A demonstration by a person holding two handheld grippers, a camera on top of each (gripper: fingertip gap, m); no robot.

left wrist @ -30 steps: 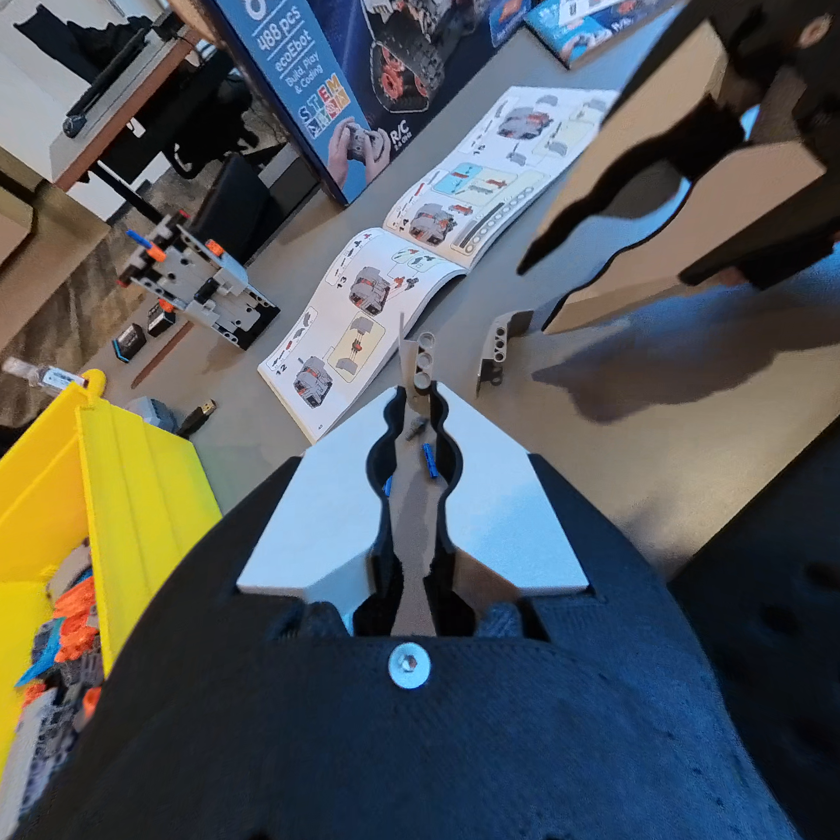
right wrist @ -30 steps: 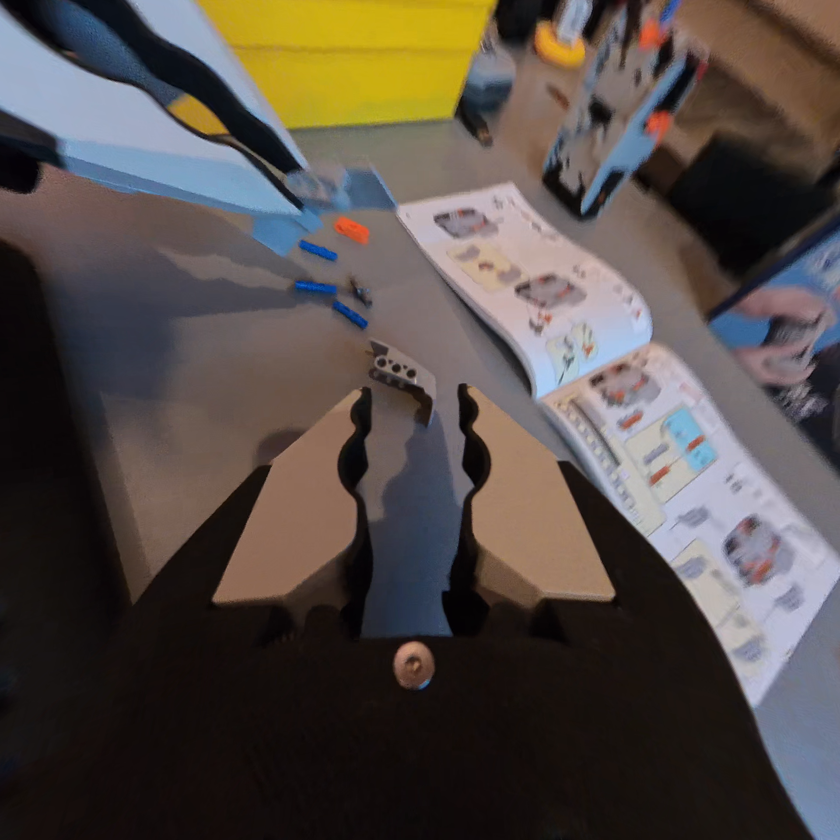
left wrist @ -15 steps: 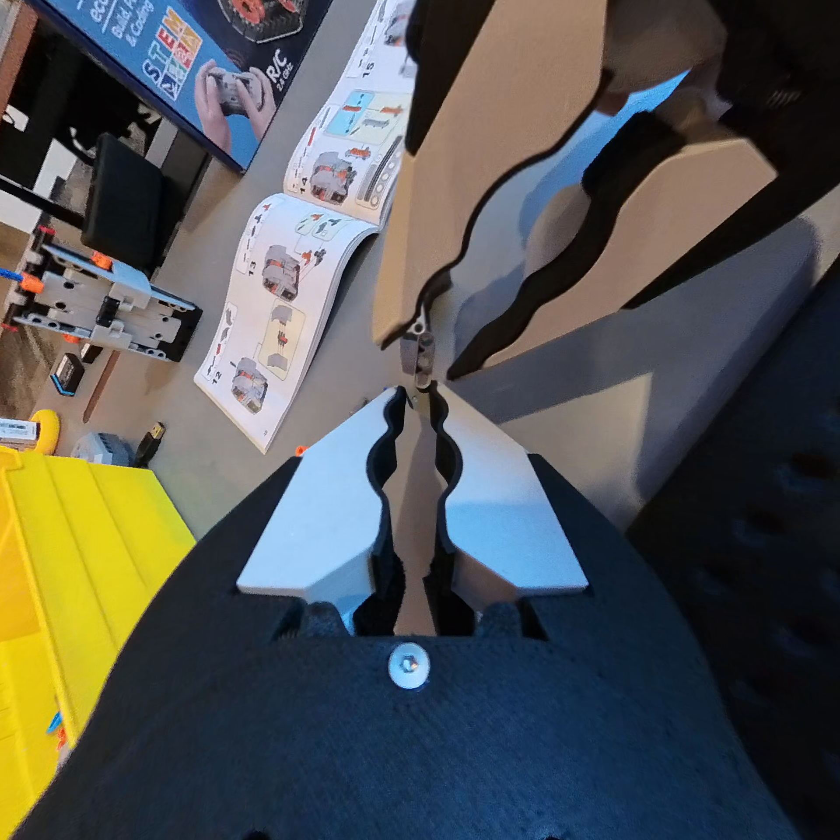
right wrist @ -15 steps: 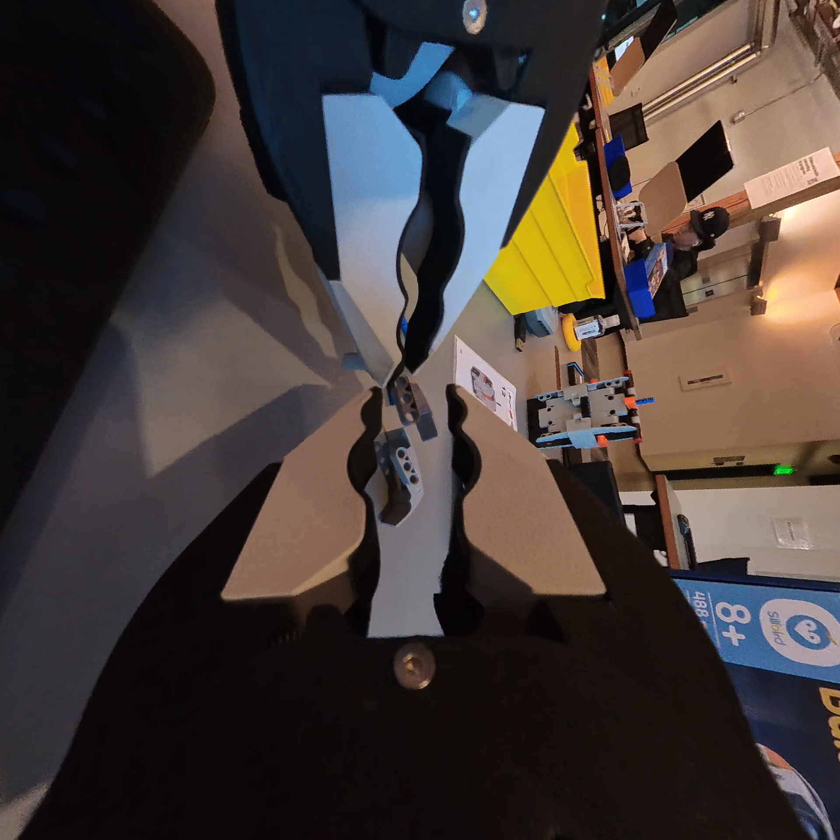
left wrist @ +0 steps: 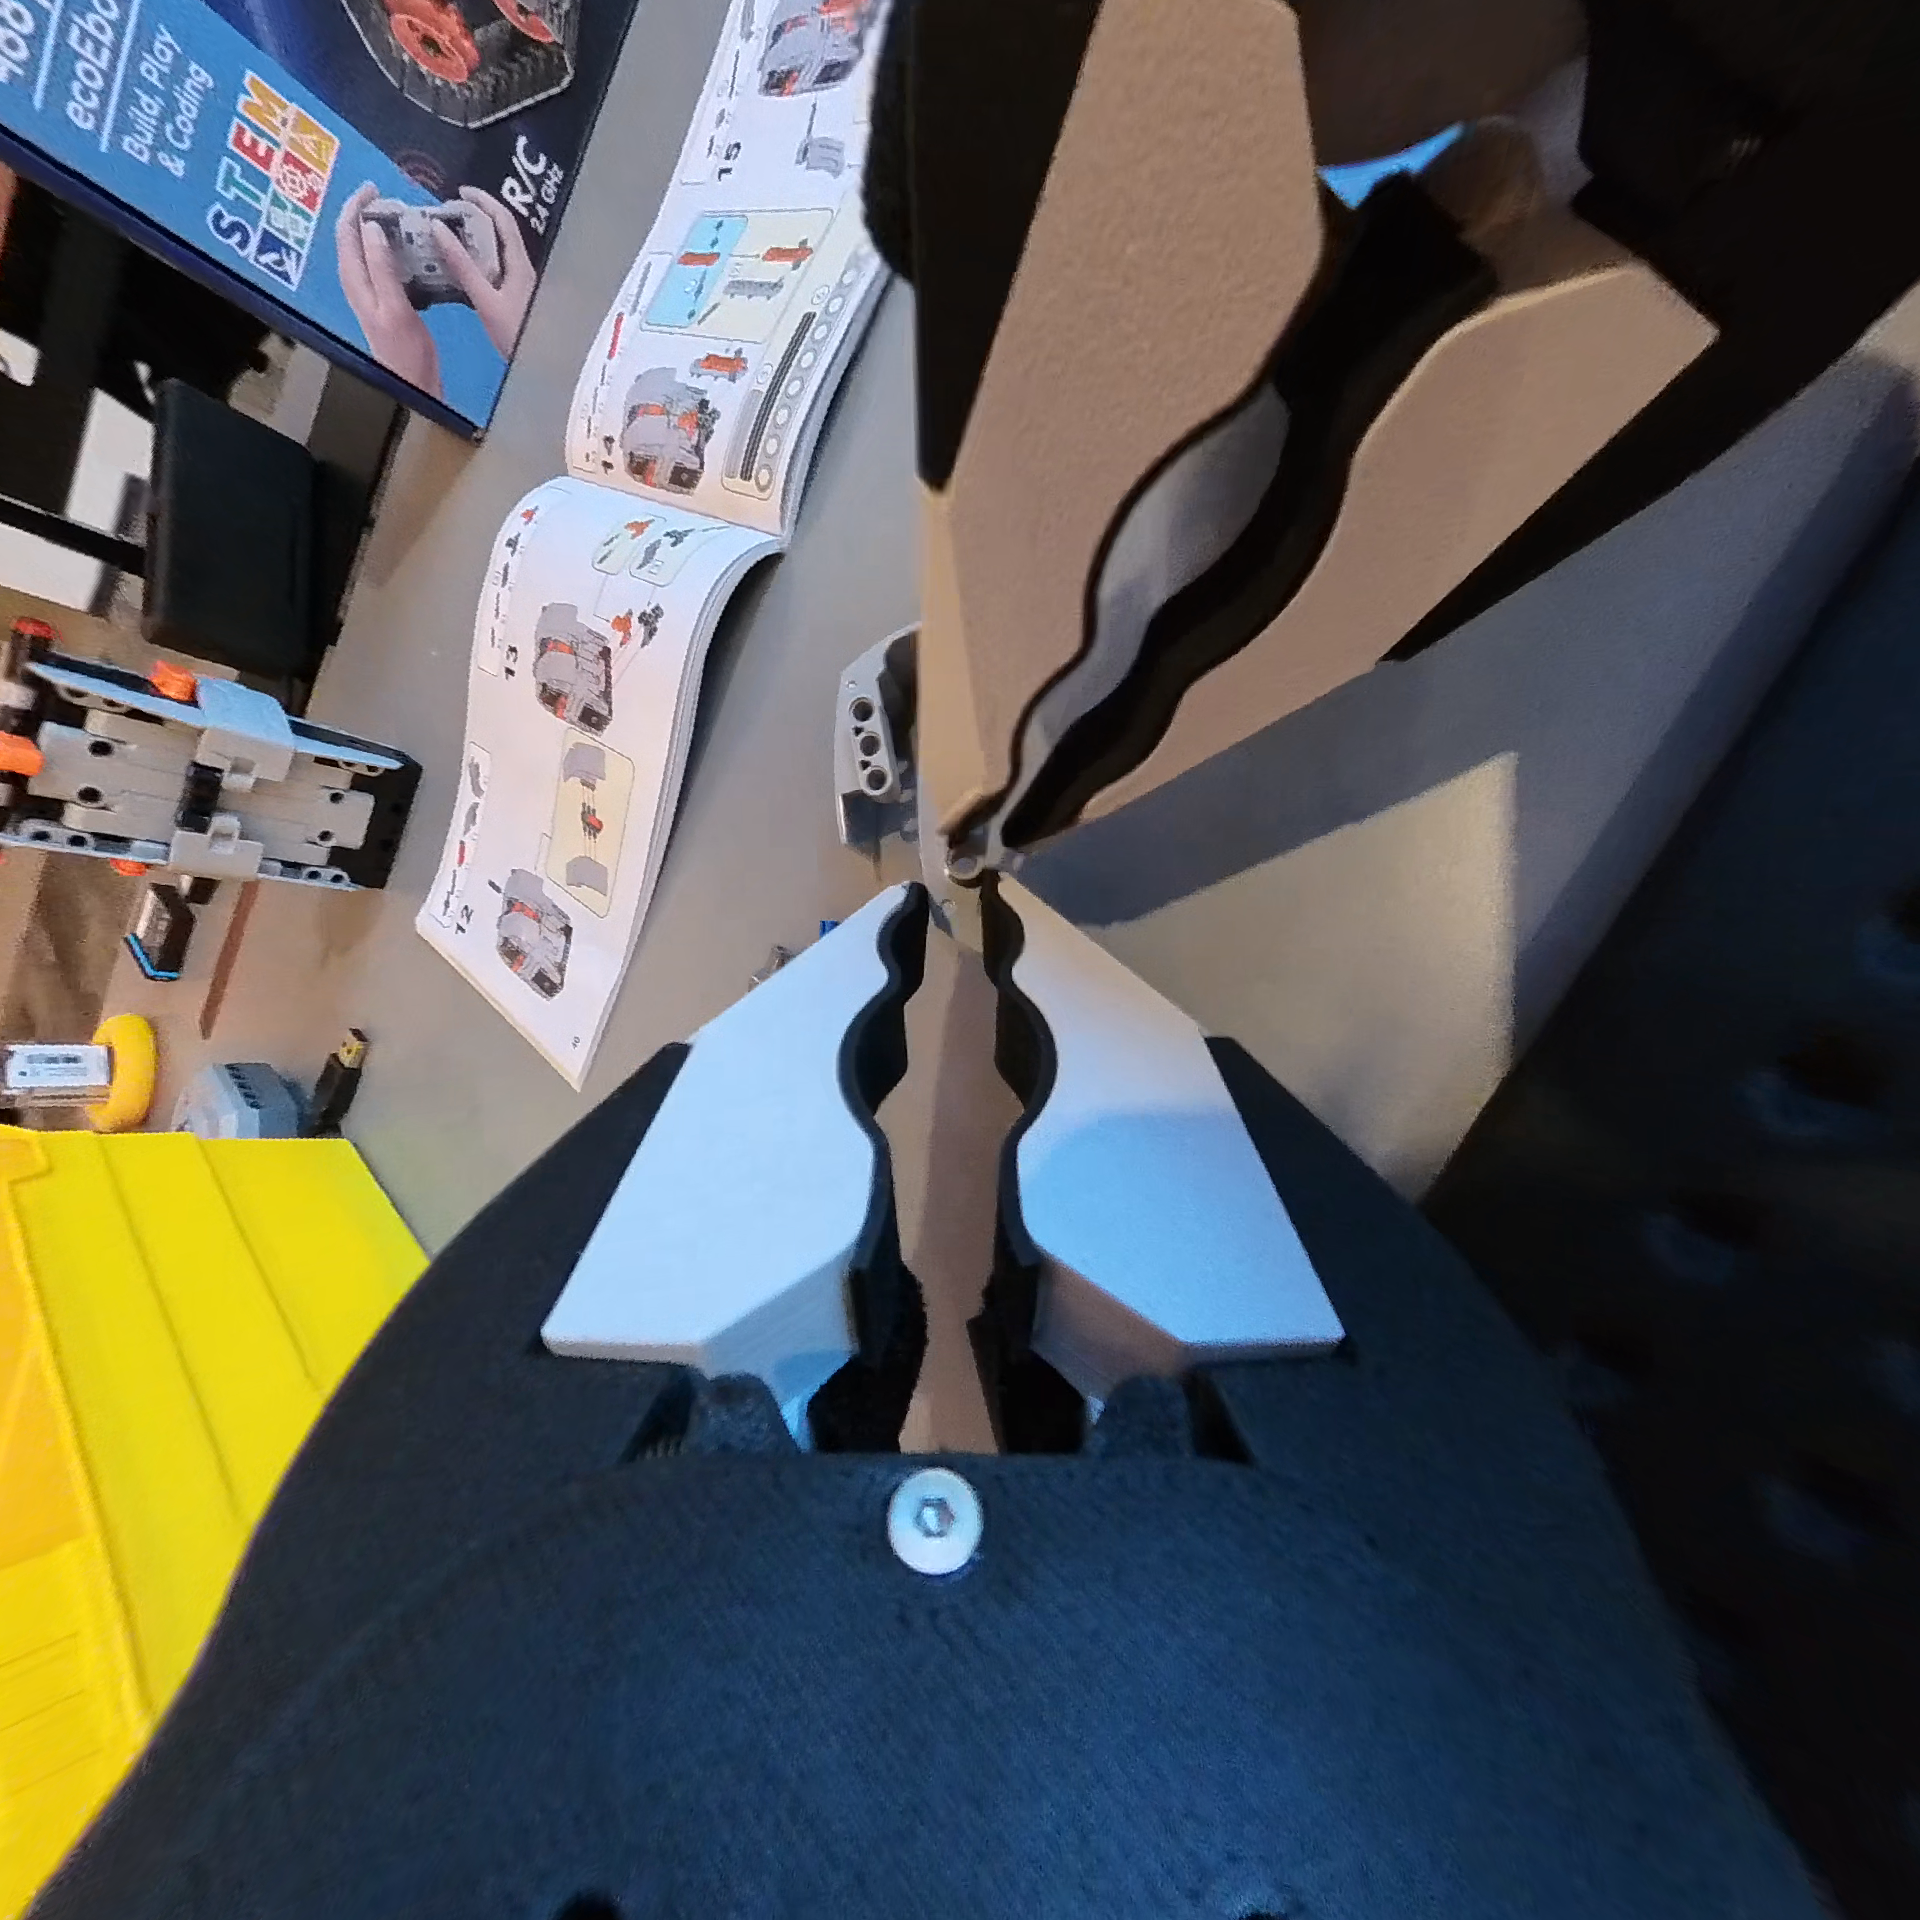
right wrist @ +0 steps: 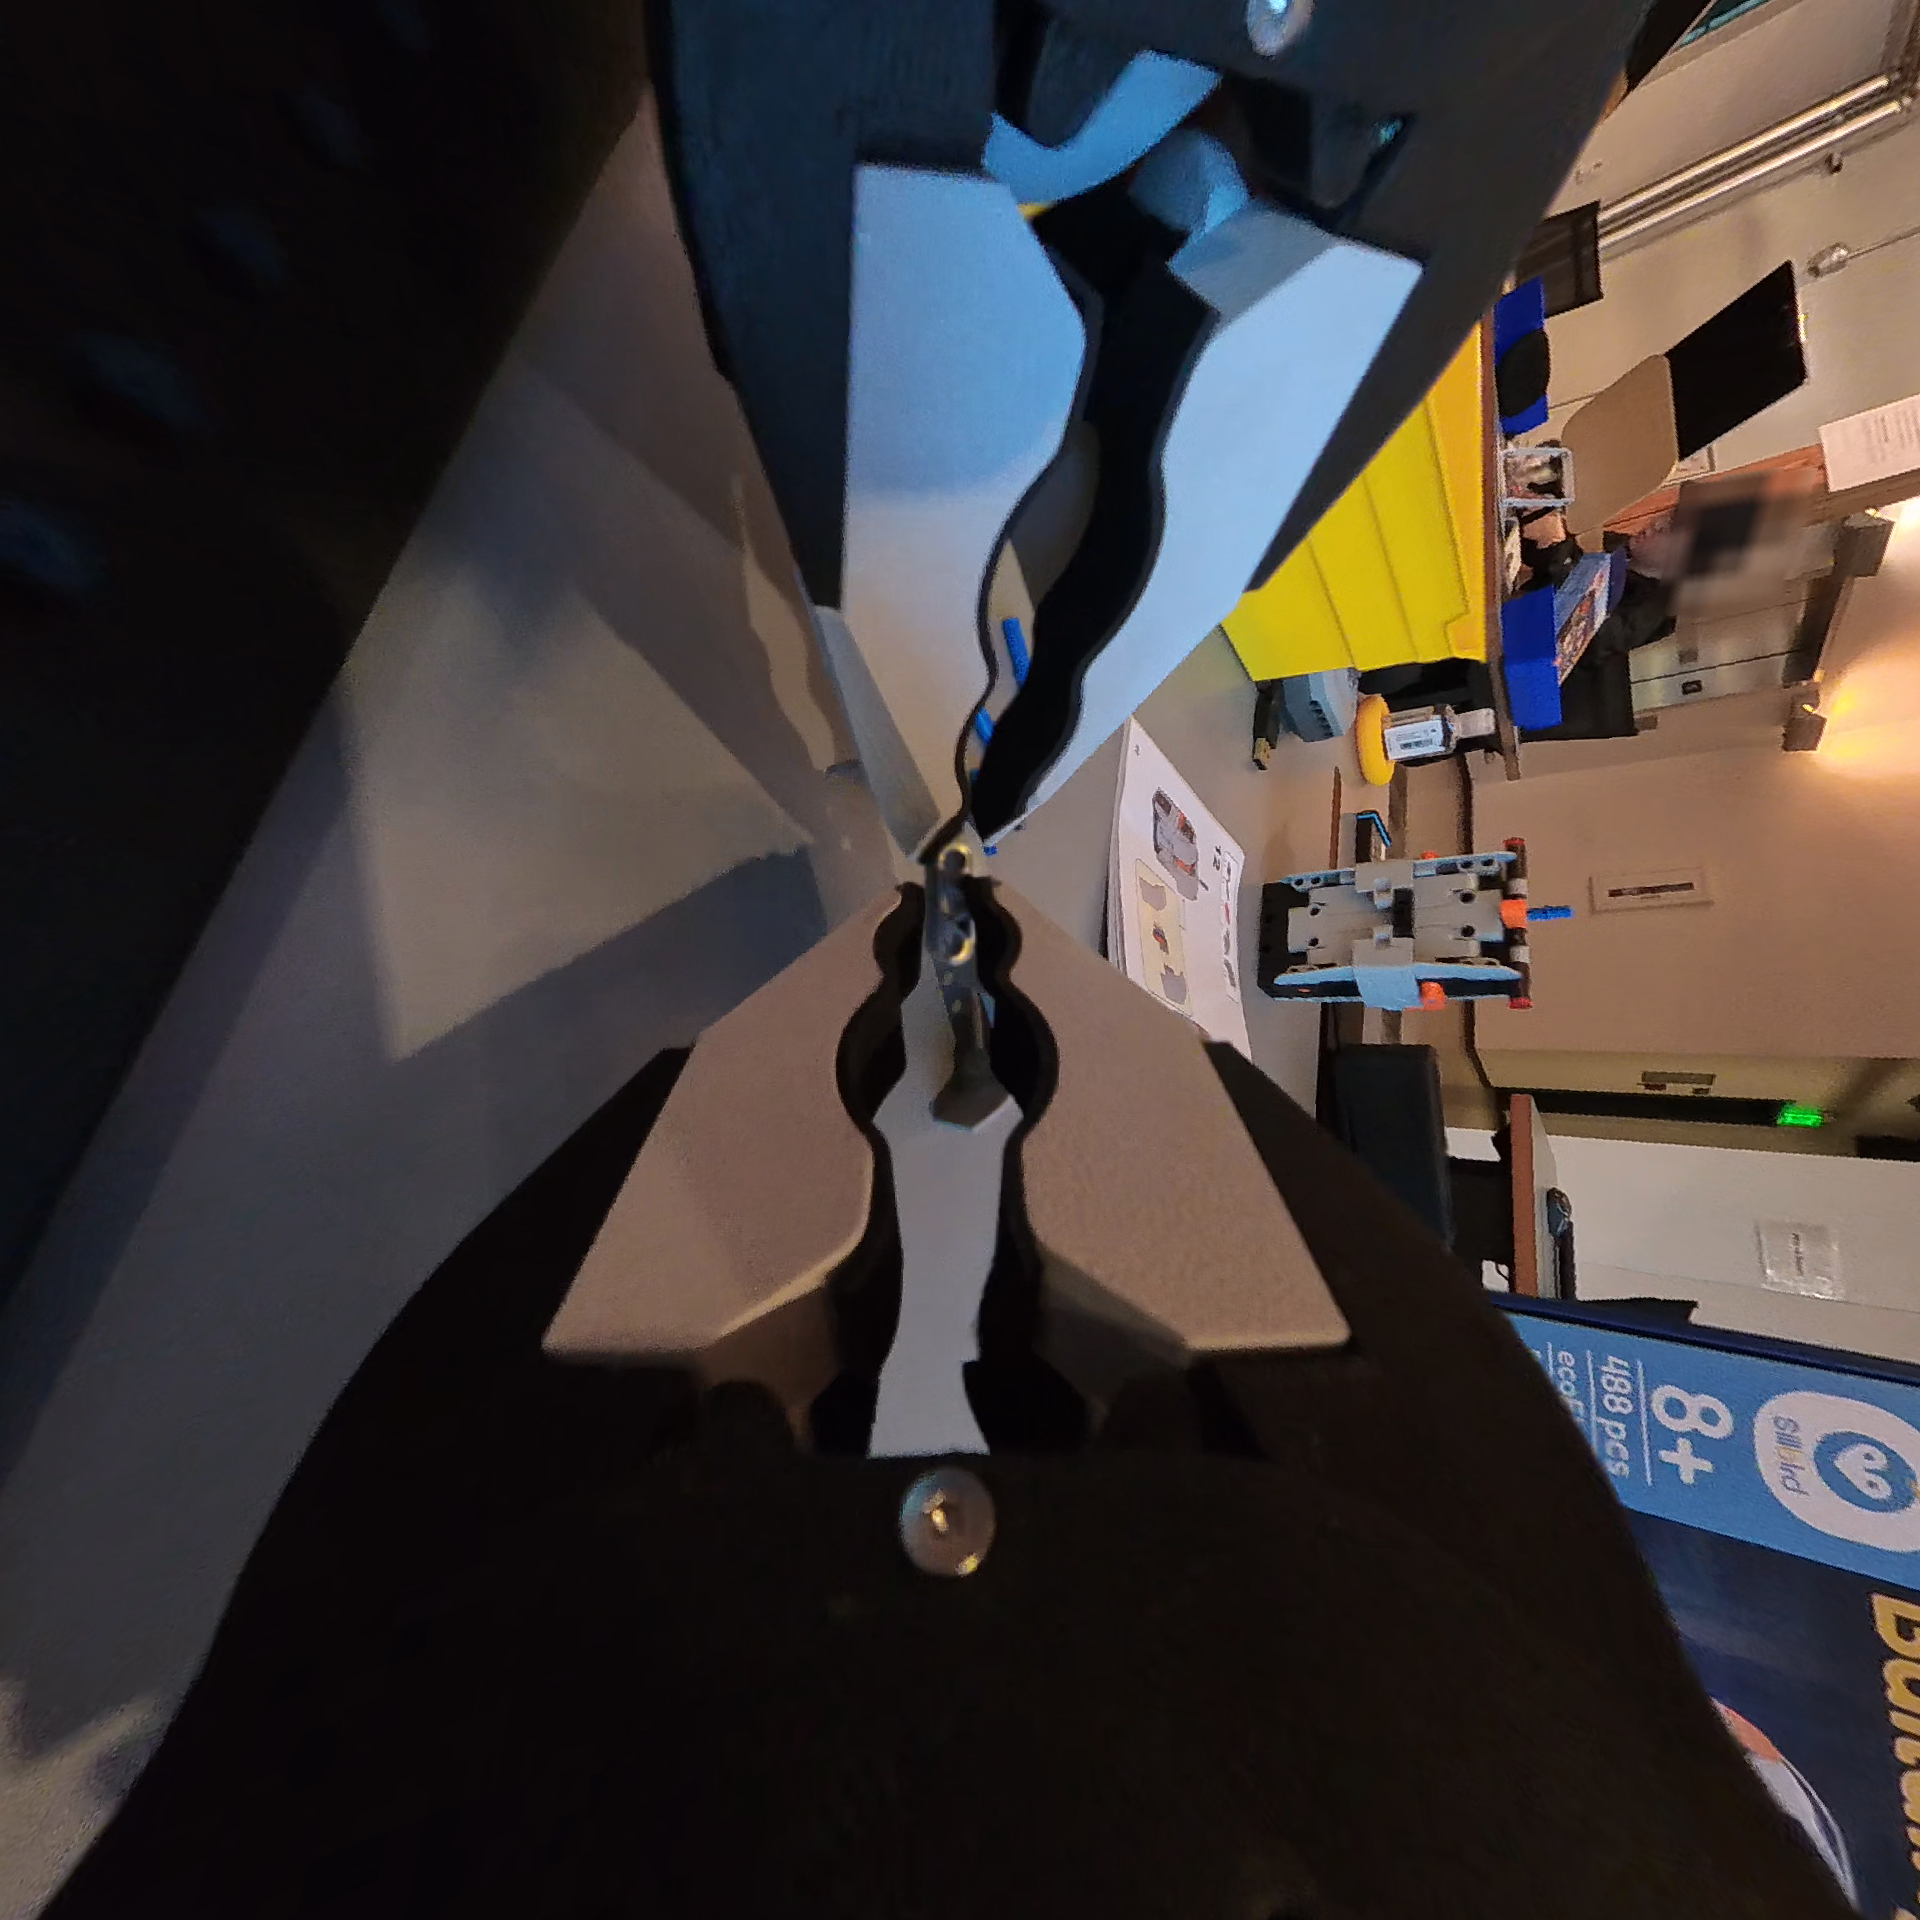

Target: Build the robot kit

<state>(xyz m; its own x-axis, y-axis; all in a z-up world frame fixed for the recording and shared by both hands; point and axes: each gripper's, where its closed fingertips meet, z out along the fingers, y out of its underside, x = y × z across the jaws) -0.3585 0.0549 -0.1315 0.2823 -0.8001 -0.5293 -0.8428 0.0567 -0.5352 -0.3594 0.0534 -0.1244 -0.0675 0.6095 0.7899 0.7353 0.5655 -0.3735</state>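
Observation:
My left gripper [left wrist: 954, 899] is shut on a small grey holed piece [left wrist: 962, 864] that sticks out past its tips. My right gripper [right wrist: 951, 899] is shut on a grey angled panel piece [right wrist: 954, 966], seen edge-on between its fingers. In the left wrist view the panel [left wrist: 871, 748] juts out to the left of the right gripper [left wrist: 987, 831]. The two grippers meet tip to tip above the grey table [left wrist: 1351, 935]. The small piece [right wrist: 954, 860] in the left gripper [right wrist: 966, 826] touches the top end of the panel.
An open instruction booklet [left wrist: 644, 582], a blue product box [left wrist: 312, 156] and a partly built grey model [left wrist: 197, 800] lie to the left. A yellow bin [left wrist: 156, 1351] stands at the near left. Small blue pins [right wrist: 1013, 644] lie on the table. A person sits far behind. The partly built grey model [left wrist: 197, 800] is about 30 cm from both grippers' fingertips. My right wrist view [right wrist: 1405, 910] looks at it from another angle.
A second ago my right gripper was open over the panel on the table. It has since shut on the panel and lifted it. Both grippers have come together tip to tip.

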